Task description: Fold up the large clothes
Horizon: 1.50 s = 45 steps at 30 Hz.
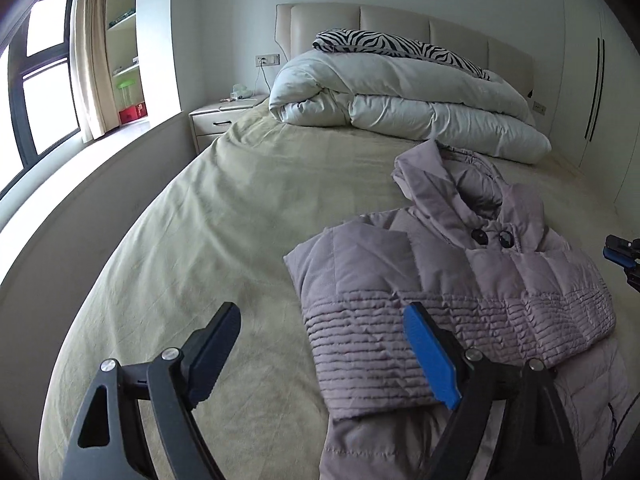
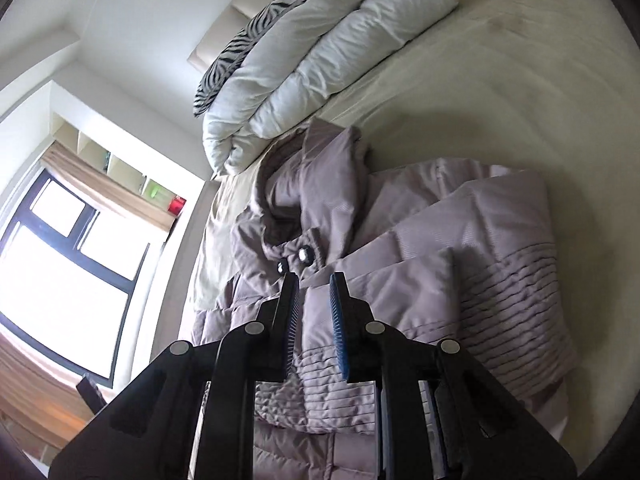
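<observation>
Nearest the lens in the left wrist view, we see the left gripper, its black and blue jaws spread wide and empty; the blue finger overlaps the garment's near edge in the picture, the black one stands over bare sheet. In the right wrist view, the right gripper fills the lower centre, its jaws drawn almost together with only a narrow slit between them. We see nothing pinched there; fabric shows behind the gap, not in it.

We find the task's thing, a pale mauve quilted down jacket with a hood, at the lower right of the left wrist view and across the centre of the right wrist view. It lies on the olive-beige bed sheet, just below the rolled white duvet and zebra-print pillow.

We judge the jacket light for its bulk, soft, puffy and springy, with a smooth shell likely to slide between the pads. A deep pinch on a doubled edge, hem or shoulder seam should hold better than a bite on a padded panel.

Both sleeves appear folded across the chest, stitched cuff bands showing as fine ridges. Two dark round buttons close the collar, and the hood lies rumpled toward the duvet.
</observation>
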Available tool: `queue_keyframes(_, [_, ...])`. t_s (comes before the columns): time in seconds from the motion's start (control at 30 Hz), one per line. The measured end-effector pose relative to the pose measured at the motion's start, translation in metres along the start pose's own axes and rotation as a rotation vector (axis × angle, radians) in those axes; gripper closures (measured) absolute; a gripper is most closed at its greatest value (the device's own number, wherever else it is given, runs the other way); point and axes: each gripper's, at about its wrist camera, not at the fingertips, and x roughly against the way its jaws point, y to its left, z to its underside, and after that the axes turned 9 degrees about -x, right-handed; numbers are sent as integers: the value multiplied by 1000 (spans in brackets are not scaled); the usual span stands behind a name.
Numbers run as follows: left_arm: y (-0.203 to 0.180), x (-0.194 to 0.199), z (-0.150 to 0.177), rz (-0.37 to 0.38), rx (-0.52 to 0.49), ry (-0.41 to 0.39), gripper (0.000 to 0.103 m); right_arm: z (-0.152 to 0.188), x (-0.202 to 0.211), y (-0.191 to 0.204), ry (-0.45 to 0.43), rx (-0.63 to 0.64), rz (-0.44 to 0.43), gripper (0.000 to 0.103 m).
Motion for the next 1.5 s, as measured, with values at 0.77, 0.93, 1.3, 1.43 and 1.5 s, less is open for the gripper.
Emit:
queue_keyframes(0.77, [-35, -51, 15, 21, -112, 57, 23, 64, -44, 3, 71, 261, 37, 97])
queue_keyframes(0.93, [-39, -80, 28, 32, -111, 113, 17, 80, -72, -7, 183, 308, 143, 97])
queue_keyframes(1.3, [-14, -16, -21, 112, -9, -121, 0, 39, -17, 10, -16, 291, -10, 77])
queue_keyframes(1.43, [-12, -55, -69, 283, 92, -43, 0, -18, -26, 5, -35, 148, -48, 0])
queue_keyframes(1.5, [-16, -80, -91, 361, 98, -12, 0, -47, -43, 2, 2, 82, -26, 0])
